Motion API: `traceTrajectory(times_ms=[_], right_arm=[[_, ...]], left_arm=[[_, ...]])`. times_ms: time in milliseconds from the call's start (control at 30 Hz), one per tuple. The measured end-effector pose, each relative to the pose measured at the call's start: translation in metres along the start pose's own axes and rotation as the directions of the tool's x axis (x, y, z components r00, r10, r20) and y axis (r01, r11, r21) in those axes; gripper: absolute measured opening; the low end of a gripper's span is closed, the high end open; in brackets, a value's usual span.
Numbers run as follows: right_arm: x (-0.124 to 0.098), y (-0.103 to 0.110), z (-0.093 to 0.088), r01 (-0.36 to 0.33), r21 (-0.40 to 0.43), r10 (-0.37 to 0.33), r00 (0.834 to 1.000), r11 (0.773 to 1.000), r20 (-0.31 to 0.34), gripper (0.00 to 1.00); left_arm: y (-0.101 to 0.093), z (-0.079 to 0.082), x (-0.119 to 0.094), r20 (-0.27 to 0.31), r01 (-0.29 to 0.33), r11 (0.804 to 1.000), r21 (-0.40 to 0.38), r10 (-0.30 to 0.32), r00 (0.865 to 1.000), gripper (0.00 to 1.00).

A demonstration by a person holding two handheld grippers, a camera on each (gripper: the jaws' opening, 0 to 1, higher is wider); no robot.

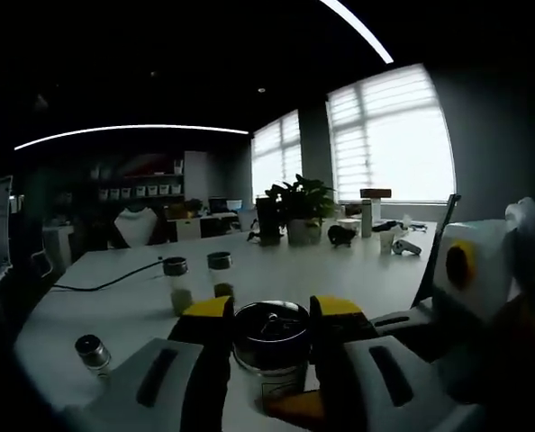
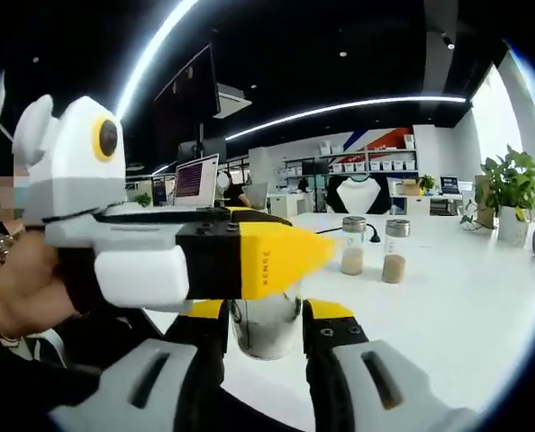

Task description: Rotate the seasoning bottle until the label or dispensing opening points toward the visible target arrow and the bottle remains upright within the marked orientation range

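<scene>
Left gripper view: the left gripper [image 1: 272, 310] stands with its two yellow-tipped jaws either side of one seasoning bottle [image 1: 270, 346], which sits upright on the white table [image 1: 358, 274]. The jaws lie against the bottle's sides just below its dark lid — closed on it. At the right of this view, the right gripper [image 1: 470, 297] shows as a white body with a yellow ring.

Right gripper view: the right gripper [image 2: 266, 317] also has its two jaws on either side of the same bottle [image 2: 266, 328], whose clear body holds pale granules. The jaws appear to touch the glass, so this gripper grips the bottle too. The left gripper [image 2: 312, 252] crosses this view from the left, its yellow jaw lying over the top of the bottle, and a hand [image 2: 20, 288] holds its grip.

Count of other bottles on the table:
- Two upright jars [image 1: 197, 279] stand side by side beyond the held bottle, each with a dark cap; in the right gripper view the same pair [image 2: 374, 247] holds tan powder.
- One small capped bottle [image 1: 94, 353] stands apart, near the table edge.

One black cable [image 1: 105, 283] runs across the table. One potted plant [image 1: 296, 209] stands at the far end — near the windows [image 1: 376, 139].
</scene>
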State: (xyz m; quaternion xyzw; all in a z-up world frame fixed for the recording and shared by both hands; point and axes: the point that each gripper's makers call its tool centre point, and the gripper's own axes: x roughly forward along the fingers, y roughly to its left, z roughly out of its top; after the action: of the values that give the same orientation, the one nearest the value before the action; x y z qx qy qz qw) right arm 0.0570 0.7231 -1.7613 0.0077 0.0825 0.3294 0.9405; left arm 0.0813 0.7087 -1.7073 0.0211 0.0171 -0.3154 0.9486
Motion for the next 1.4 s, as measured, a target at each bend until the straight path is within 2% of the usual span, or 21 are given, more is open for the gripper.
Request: traceTrajectory(times_ms=[167, 267, 333, 367, 567, 600, 633, 733, 933, 1000, 1400], right_arm=[[0.002, -0.002, -0.011, -0.018, 0.02, 0.019, 0.999, 1.0, -0.038, 0.39], [0.002, -0.004, -0.013, -0.013, 0.021, 0.014, 0.999, 1.0, -0.048, 0.46], [0.003, -0.007, -0.014, -0.008, 0.027, 0.009, 0.999, 1.0, -0.051, 0.5], [0.003, -0.011, -0.015, 0.014, 0.025, -0.013, 0.999, 1.0, -0.052, 0.51], [0.004, -0.019, -0.015, 0.042, 0.019, -0.041, 0.998, 0.999, -0.053, 0.51], [0.004, -0.026, -0.011, 0.078, 0.005, -0.077, 0.997, 0.997, -0.028, 0.51], [0.003, -0.028, -0.008, 0.086, -0.014, -0.086, 0.996, 0.996, -0.014, 0.51], [0.002, -0.032, -0.007, 0.092, -0.005, -0.092, 0.996, 0.996, -0.014, 0.5], [0.006, -0.041, -0.013, 0.116, -0.005, -0.116, 0.992, 0.993, -0.041, 0.5], [0.006, -0.044, -0.013, 0.123, -0.007, -0.123, 0.991, 0.992, -0.042, 0.5], [0.01, -0.05, -0.017, 0.138, -0.005, -0.138, 0.989, 0.99, -0.06, 0.49]], left_arm=[[0.011, 0.002, 0.005, 0.011, -0.025, 1.0, 0.016, 0.025, 1.0, 0.36], [0.022, 0.0, 0.008, 0.015, -0.051, 0.998, 0.022, 0.05, 0.999, 0.36], [0.031, 0.001, 0.009, 0.031, -0.076, 0.997, -0.002, 0.076, 0.997, 0.36], [0.034, 0.001, 0.01, 0.037, -0.081, 0.997, -0.006, 0.081, 0.996, 0.36], [0.056, -0.008, 0.02, 0.039, -0.125, 0.992, -0.016, 0.126, 0.991, 0.36], [0.059, -0.012, 0.022, 0.032, -0.13, 0.991, -0.018, 0.13, 0.991, 0.36], [0.061, -0.014, 0.023, 0.026, -0.135, 0.991, -0.015, 0.135, 0.99, 0.36], [0.069, -0.021, 0.025, 0.021, -0.155, 0.988, -0.001, 0.155, 0.988, 0.36], [0.093, -0.035, 0.03, 0.026, -0.212, 0.976, -0.043, 0.213, 0.977, 0.36], [0.1, -0.039, 0.033, 0.026, -0.226, 0.974, -0.032, 0.227, 0.974, 0.36], [0.124, -0.065, 0.045, -0.019, -0.241, 0.969, -0.048, 0.241, 0.97, 0.36]])
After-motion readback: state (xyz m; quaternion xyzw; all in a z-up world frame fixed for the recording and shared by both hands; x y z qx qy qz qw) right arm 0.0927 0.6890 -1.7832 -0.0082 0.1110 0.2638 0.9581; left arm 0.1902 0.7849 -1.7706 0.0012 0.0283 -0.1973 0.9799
